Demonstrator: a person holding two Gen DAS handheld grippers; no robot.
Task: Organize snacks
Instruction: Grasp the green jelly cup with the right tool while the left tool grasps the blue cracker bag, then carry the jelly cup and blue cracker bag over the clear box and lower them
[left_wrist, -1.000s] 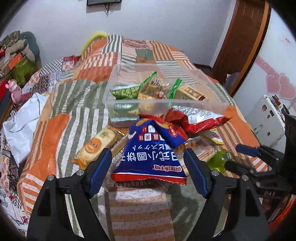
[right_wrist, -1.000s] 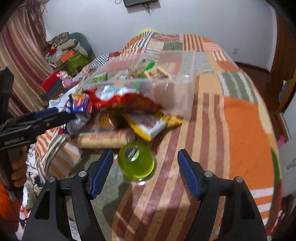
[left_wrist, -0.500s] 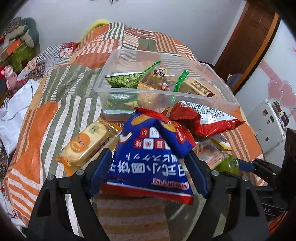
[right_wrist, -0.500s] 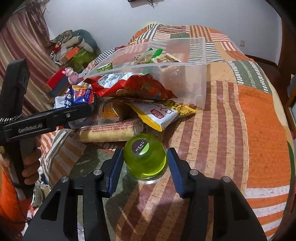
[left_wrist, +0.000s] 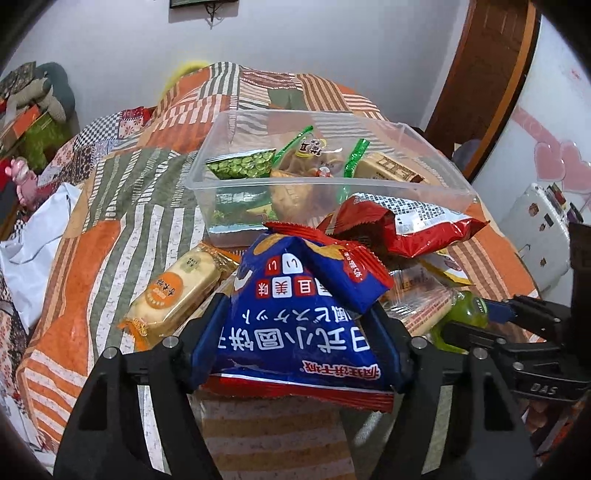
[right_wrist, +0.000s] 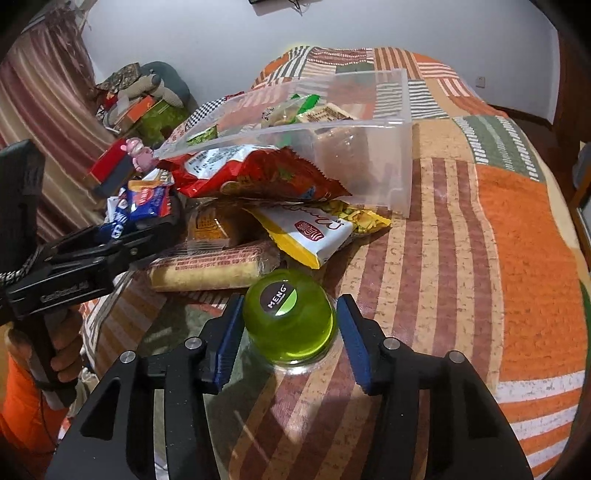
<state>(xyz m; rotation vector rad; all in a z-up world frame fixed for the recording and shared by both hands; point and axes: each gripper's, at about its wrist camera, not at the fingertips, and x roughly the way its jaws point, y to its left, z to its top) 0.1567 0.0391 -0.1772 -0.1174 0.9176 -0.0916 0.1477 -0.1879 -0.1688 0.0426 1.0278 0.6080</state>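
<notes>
My left gripper (left_wrist: 295, 347) is shut on a blue snack bag (left_wrist: 299, 317) with white lettering, held in front of the clear plastic bin (left_wrist: 436, 162). The bin holds several snacks, among them a green pea pack (left_wrist: 242, 167). My right gripper (right_wrist: 290, 334) is shut on a green jelly cup (right_wrist: 290, 325) that stands on the striped cloth; the cup also shows in the left wrist view (left_wrist: 463, 314). The left gripper shows at the left of the right wrist view (right_wrist: 122, 236).
A red chip bag (right_wrist: 251, 173) leans on the bin's near wall. A yellow-white pack (right_wrist: 314, 232), a long biscuit bar (right_wrist: 214, 269) and an orange-labelled biscuit pack (left_wrist: 177, 291) lie on the patchwork table cloth (right_wrist: 517, 229). Clutter and a curtain stand at the left.
The left gripper closed on the blue bag and lifted it slightly. The right gripper moved forward around the green jelly cup and closed on it.
</notes>
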